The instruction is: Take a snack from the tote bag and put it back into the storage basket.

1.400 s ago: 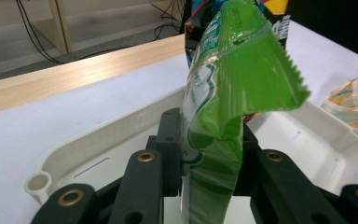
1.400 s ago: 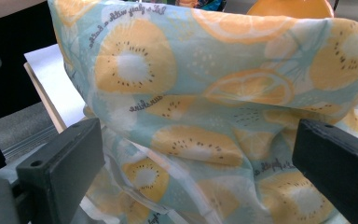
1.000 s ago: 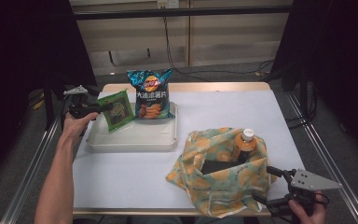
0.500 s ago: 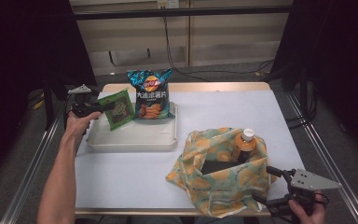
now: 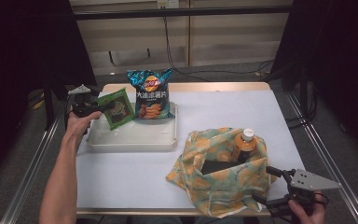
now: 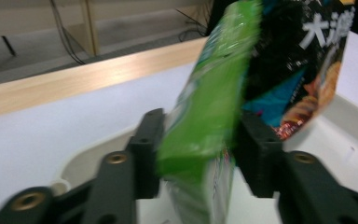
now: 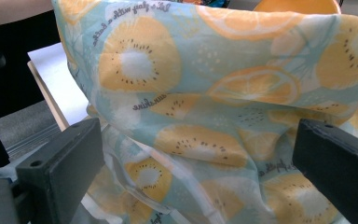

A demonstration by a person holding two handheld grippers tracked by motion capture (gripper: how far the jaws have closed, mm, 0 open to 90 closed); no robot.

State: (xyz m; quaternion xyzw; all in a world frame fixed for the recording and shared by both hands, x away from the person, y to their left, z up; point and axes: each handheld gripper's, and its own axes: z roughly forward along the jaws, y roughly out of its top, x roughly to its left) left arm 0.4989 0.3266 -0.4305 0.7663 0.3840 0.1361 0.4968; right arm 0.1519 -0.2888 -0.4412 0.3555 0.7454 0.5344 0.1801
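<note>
1. At the left of the high view, the left gripper (image 5: 89,108) is held at the left end of the tray (image 5: 130,140). It grasps the green packet (image 5: 116,108) by its left edge. The packet is tilted and sits over the upper left part of the tray.
2. In the left gripper view the two black jaws are closed on the green packet (image 6: 205,121), one on each side of it, in the lower middle of the frame. The packet looks blurred there.
3. Just to the right of the packet stands the chips bag (image 5: 150,93), blue and upright, at the back of the tray. In the left gripper view the chips bag (image 6: 298,70) fills the upper right and is just behind the packet; I cannot tell whether they touch.
4. The tray is white and lies on the left half of the table (image 5: 223,112), near its upper left corner.
5. In the lower middle of the high view lies the cloth bag (image 5: 214,182), with an orange fruit print, its mouth open upward.
6. A bottle (image 5: 244,144) with a white cap stands upright inside the bag, at its right side.
7. At the lower right of the high view, the right gripper (image 5: 272,186) is just beside the right edge of the bag. Its jaws are spread wide apart and grasp nothing.
8. In the right gripper view the cloth bag (image 7: 214,102) is between the two jaws, close to the camera.
</note>
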